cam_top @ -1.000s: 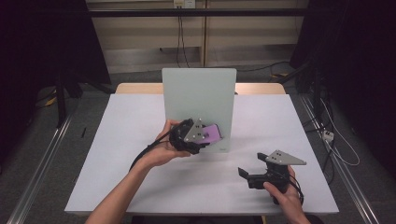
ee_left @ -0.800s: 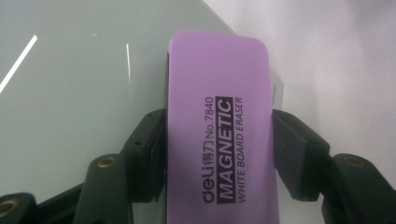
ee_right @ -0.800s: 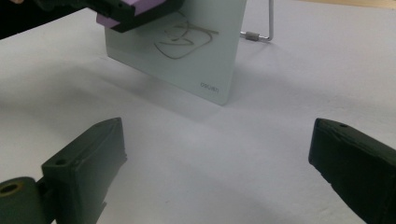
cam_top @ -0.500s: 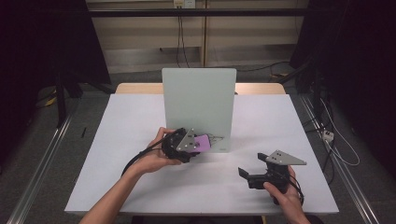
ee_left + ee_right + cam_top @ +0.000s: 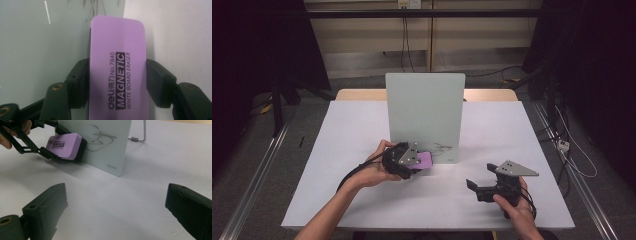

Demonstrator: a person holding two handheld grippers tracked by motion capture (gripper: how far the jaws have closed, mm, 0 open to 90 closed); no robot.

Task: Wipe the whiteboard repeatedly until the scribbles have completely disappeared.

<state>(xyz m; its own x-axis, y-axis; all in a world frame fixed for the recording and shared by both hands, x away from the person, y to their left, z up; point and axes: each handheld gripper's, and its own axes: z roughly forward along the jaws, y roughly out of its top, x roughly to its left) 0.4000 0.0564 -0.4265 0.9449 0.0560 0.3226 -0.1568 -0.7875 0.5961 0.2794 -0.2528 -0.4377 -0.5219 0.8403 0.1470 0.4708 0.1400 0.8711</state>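
Purple eraser clamped lengthwise between the two black jaws of the left gripper, pads pressing on its long sides, printed face toward that gripper's camera. Far end of the eraser set against the lower left part of the whiteboard, just beside the dark scribble drawn there; dark felt side turned to the board surface, as seen from the right gripper view. Standing upright at mid-table on the white table, the whiteboard, propped by a wire stand behind. Left hand wrapped round the gripper body, forearm reaching in from the lower left, gripper held low and pointing at the foot of the board, cable looping off beside the wrist. Right gripper well apart from the board, low over the table near the front right, jaws spread wide with nothing between them, held by the right hand and facing left toward the eraser.
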